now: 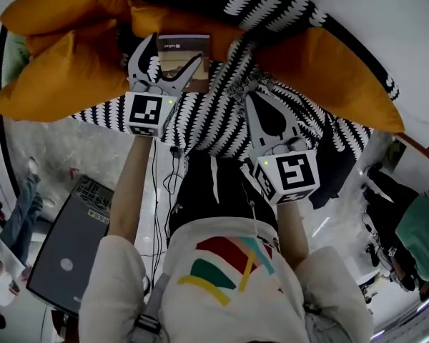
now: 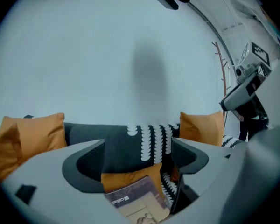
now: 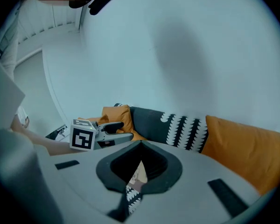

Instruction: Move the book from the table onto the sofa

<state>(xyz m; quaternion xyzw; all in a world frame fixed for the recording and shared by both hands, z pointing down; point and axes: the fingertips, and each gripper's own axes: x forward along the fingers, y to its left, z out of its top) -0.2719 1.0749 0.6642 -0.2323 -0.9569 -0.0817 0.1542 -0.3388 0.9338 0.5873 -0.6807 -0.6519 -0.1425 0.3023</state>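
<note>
the book (image 1: 189,48) is off the table and lies flat on the sofa (image 1: 214,113), on the black-and-white cover. its far edge is against an orange cushion (image 1: 225,36), and it sits well in from the sofa's front edge.

the left gripper (image 1: 173,52) is over the book with its jaws spread wide. in the left gripper view (image 2: 137,146) the book (image 2: 137,202) shows low in the gap, between the two jaws. we cannot tell whether either jaw touches it, but nothing is pinching it.

the book lies straight ahead of and below this gripper. its long side seems to run roughly along the line of the jaws, though its outline is close to square in the head view.

the right gripper (image 1: 256,100) is off to the right, apart from the book, so the left one is plainly nearer. the right gripper view (image 3: 140,144) shows its jaw tips pressed together with nothing held.

we judge the placing done, or nearly so. what is left is to draw the left gripper back toward the body along its own line without dragging the cover.

a big orange cushion (image 1: 64,70) crowds the left side. the way back over the front edge looks open, with floor below.
</note>
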